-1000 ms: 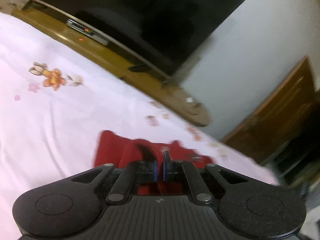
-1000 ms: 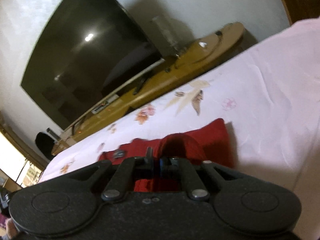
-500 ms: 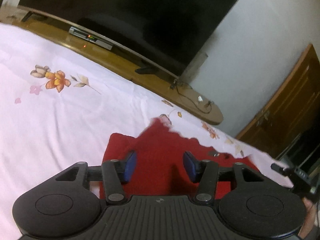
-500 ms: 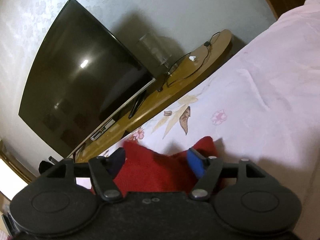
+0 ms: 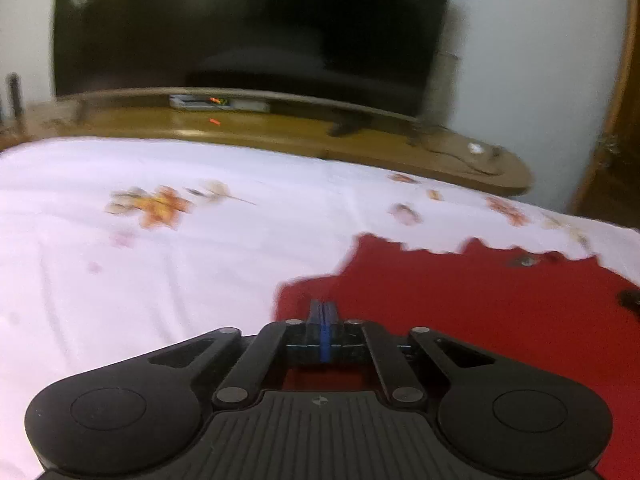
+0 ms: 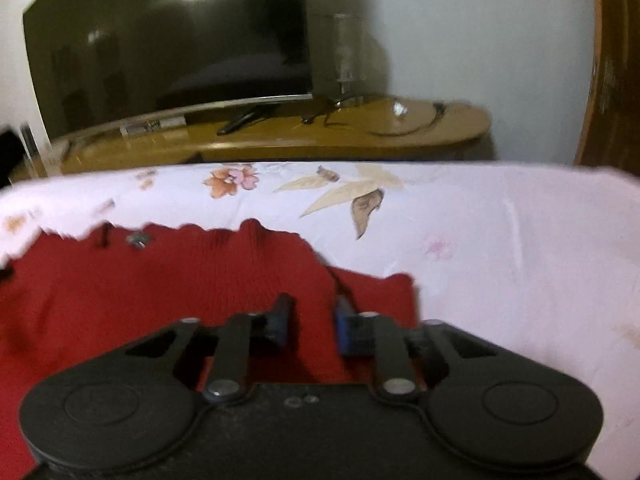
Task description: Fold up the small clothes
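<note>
Bedsheet (image 5: 160, 280): left jaws newly shut, right narrower.

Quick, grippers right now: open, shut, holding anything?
Left gripper: shut, pads together over the red garment; cannot tell if cloth is pinched.
Right gripper: open above the garment, holding nothing.
</note>
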The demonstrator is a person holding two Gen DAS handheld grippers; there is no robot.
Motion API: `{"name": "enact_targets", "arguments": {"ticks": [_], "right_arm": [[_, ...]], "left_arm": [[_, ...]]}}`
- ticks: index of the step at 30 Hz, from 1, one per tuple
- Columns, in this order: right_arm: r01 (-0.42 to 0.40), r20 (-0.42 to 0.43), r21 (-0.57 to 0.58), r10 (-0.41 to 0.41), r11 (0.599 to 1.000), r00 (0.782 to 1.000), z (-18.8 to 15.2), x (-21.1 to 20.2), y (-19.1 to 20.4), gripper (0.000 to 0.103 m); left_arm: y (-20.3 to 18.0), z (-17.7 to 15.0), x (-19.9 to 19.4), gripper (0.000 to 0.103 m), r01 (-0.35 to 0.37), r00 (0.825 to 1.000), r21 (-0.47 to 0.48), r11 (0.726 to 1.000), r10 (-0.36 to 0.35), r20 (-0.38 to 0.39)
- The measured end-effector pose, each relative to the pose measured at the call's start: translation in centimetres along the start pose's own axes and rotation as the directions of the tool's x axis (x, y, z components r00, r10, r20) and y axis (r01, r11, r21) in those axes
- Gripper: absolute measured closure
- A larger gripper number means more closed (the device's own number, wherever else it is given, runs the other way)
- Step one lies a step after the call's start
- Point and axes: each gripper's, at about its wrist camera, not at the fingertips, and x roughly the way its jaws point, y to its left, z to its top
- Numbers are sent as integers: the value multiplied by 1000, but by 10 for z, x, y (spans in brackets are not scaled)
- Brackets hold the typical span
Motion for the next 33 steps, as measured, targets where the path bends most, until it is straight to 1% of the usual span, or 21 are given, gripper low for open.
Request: {"name": "enact_targets", "arguments": {"ticks": [1, 3, 5, 8, 9, 10, 11, 13, 14, 15, 17, 19, 20, 21, 22, 24, 25, 27, 28, 30, 33], "right_arm": [[19, 3, -11, -19, 1000, 1000, 2, -1, 1, 92], [63, 11, -46, -63, 997, 998, 1, -1, 3, 92], [71, 8, -53, -70, 996, 998, -2, 4, 3, 92], [82, 13, -30, -81, 996, 997, -1, 5, 2, 84], [74, 13, -17, -74, 997, 997, 0, 4, 1, 78], [69, 24, 1, -69, 998, 997, 2, -1, -1, 69], [56, 54, 18, -57, 998, 997, 5, -10, -1, 68], [-9, 114, 13, 8, 1000, 993, 10, -25, 3, 66], [-78, 123, -4, 78, 997, 989, 13, -30, 10, 66], [-146, 116, -29, 148, 989, 982, 14, -32, 19, 67], [-253, 78, -126, 264, 959, 961, 11, -32, 48, 68], [-304, 37, -234, 321, 924, 947, 5, -30, 79, 67], [-296, 25, -269, 314, 917, 949, 3, -26, 92, 66], [-291, 13, -289, 307, 912, 951, 1, -21, 100, 64], [-290, -9, -293, 301, 911, 954, 0, -15, 104, 63], [-257, -38, -270, 256, 928, 966, -3, 0, 96, 62], [-249, -31, -250, 250, 935, 968, -5, 3, 86, 58], [-258, -21, -139, 258, 956, 966, -6, 3, 52, 58], [-239, -11, -106, 239, 965, 971, -7, 0, 41, 58], [-182, 13, -71, 184, 981, 983, -11, -7, 18, 62], [-196, 5, -38, 196, 980, 981, -10, -8, 8, 64]], "left_arm": [[0, -1, 1, 103, -11, 1000, 30, 999, 11, -3], [1, -1, 2, 102, -7, 1000, 60, 998, 7, -1], [-2, 1, 3, 102, -18, 1000, 93, 995, 18, -3], [-4, 2, -1, 102, -13, 1000, 118, 993, 14, -2], [-3, 4, -6, 102, -10, 1000, 107, 994, 10, 3], [-3, 7, -15, 102, -24, 999, 88, 996, 21, 29], [-5, 9, -28, 99, -26, 997, 80, 996, 20, 76], [-20, 15, -47, 98, 42, 990, 85, 996, -53, 133], [-31, 15, -51, 98, 90, 985, 97, 991, -103, 140], [-48, 13, -52, 98, 143, 978, 144, 979, -162, 130], [-88, 2, -50, 98, 203, 968, 285, 937, -236, 87], [-114, -9, -41, 97, 221, 964, 368, 903, -259, 56], [-121, -12, -30, 97, 224, 969, 372, 901, -248, 15], [-122, -15, -19, 96, 223, 973, 355, 908, -230, -23], [-118, -19, -15, 96, 226, 972, 339, 913, -234, -16], [-102, -23, -16, 89, 233, 969, 307, 923, -247, 9], [-93, -23, -18, 88, 229, 970, 280, 932, -243, 13], [-72, -26, -24, 87, 188, 979, 265, 946, -202, 26], [-61, -27, -27, 87, 184, 980, 246, 952, -196, 27], [-43, -26, -28, 87, 213, 975, 187, 959, -221, 20], [-54, -18, -23, 87, 185, 982, 211, 960, -191, 10]]}}
